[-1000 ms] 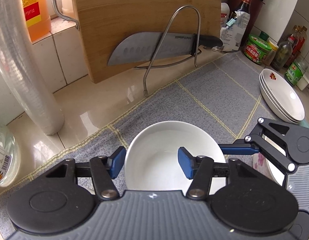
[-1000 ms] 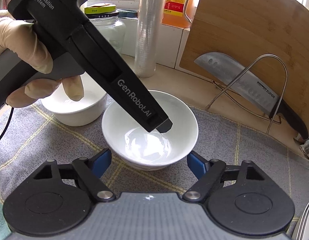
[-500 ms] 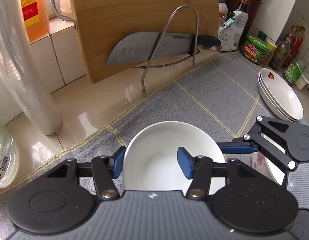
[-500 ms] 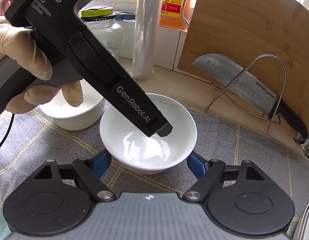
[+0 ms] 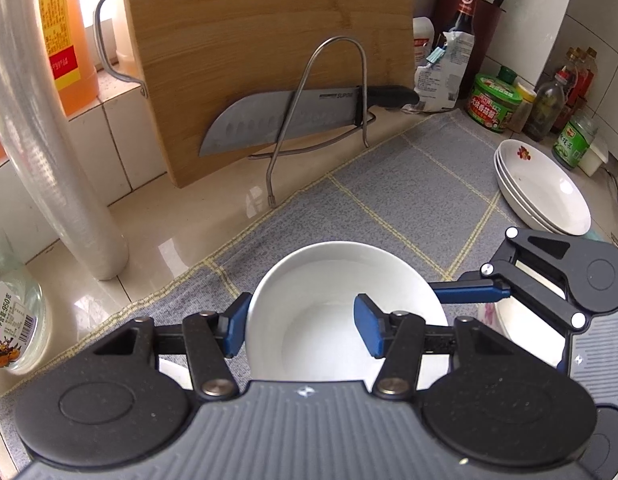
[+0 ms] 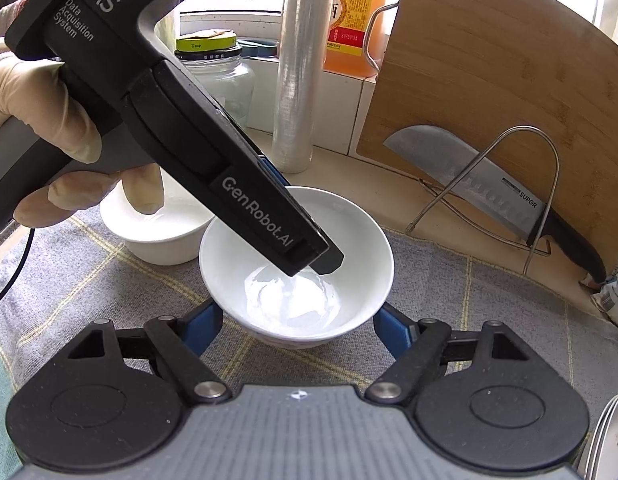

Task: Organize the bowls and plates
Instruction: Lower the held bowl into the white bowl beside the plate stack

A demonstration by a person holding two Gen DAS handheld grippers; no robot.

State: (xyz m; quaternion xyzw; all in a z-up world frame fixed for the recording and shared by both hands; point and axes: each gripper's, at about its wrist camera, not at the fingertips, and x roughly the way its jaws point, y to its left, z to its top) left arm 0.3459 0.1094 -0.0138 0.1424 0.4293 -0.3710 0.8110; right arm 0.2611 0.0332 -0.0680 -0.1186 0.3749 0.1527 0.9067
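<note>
Beside a second bowl (image 6: pixel 157 236), left fingers (image 5: pixel 245 328) pinch the white bowl (image 5: pixel 341 312); right fingers (image 6: pixel 393 330) gape.

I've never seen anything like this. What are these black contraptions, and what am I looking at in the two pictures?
There is no robot here. A person's gloved hand works hand-held tongs, one pair per hand, each with a camera looking along its blue-tipped fingers. One picture looks from the left tongs, shut on the rim of a white bowl. The other looks from the right tongs, open on either side of that bowl. On the grey cloth sit a second bowl and stacked plates.
</note>
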